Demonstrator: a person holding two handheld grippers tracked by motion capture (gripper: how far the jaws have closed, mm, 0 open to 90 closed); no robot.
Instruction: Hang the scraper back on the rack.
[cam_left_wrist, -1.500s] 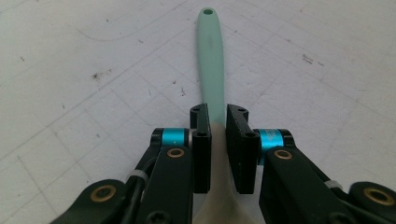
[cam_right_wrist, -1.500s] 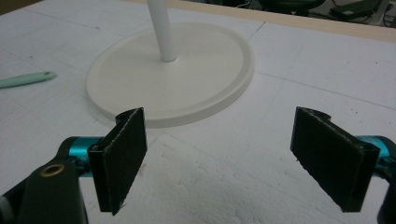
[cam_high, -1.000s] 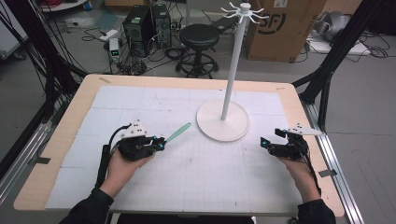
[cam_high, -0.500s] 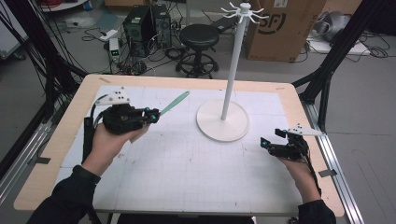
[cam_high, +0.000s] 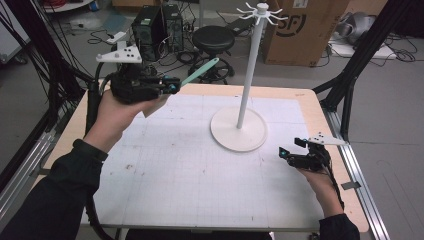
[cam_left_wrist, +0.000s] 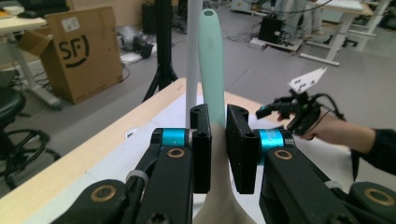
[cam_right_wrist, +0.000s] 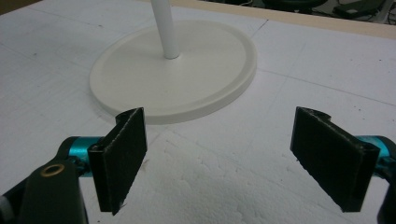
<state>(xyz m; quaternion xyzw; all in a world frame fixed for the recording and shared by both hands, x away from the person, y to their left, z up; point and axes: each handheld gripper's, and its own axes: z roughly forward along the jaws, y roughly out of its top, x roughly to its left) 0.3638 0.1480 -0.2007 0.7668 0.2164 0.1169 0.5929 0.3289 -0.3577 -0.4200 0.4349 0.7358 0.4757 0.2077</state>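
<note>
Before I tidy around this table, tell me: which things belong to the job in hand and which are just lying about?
In the job:
left tool, shut on the mint green utensil
white hook stand
right tool, open, resting on the table

Lying about, on the floor behind:
cardboard box
black stool
computer tower

White-topped table (cam_high: 165, 175) bears a white stand (cam_high: 239, 129)

Black claws (cam_left_wrist: 218, 135) with cyan collars, brass screws; dark sleeves (cam_high: 55, 195)
</note>
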